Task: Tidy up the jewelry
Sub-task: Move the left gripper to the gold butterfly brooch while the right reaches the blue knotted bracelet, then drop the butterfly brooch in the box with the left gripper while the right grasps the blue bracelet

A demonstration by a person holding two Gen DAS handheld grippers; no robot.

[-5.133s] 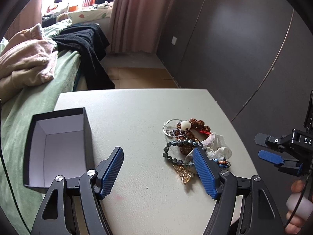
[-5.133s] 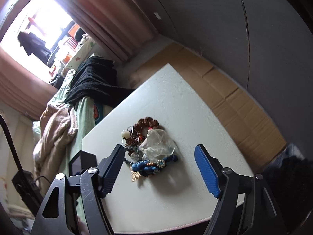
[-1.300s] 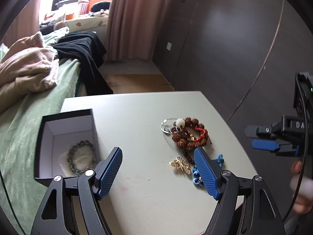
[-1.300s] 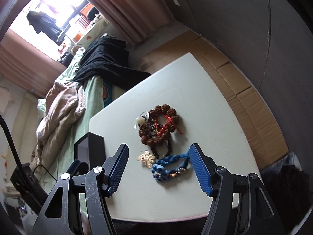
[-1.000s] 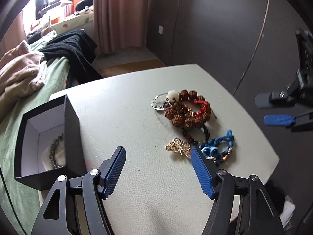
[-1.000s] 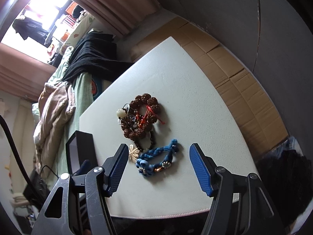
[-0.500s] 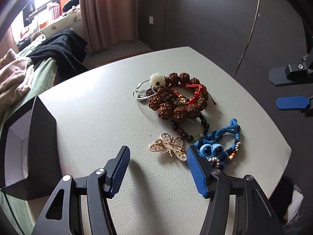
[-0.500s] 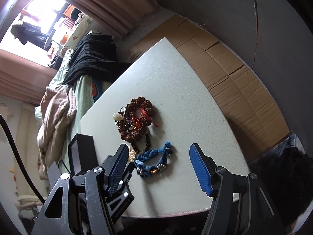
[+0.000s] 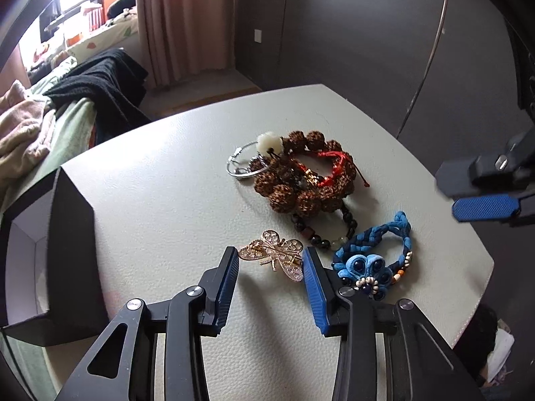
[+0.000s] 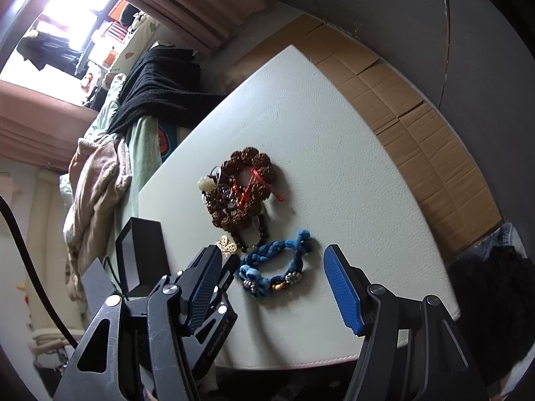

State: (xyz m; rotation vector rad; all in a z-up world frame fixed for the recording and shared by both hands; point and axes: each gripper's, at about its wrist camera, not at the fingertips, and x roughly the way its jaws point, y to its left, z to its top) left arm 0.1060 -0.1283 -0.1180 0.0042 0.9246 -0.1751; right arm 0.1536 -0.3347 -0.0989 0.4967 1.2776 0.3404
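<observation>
Left wrist view, pale table [image 9: 174, 173], pink curtain [image 9: 180, 23], dark wall [image 9: 351, 23]

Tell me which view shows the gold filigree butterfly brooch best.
The left wrist view: the gold filigree butterfly brooch lies whole and close between the left gripper's jaws. The right wrist view shows only a small gold piece of it behind a black finger.

We can read almost no text here. The only lettering we find is small pale print on the black body of the left gripper [image 10: 214, 304], seen in the right wrist view; it may begin "Gen", but it is too small to be sure.
</observation>
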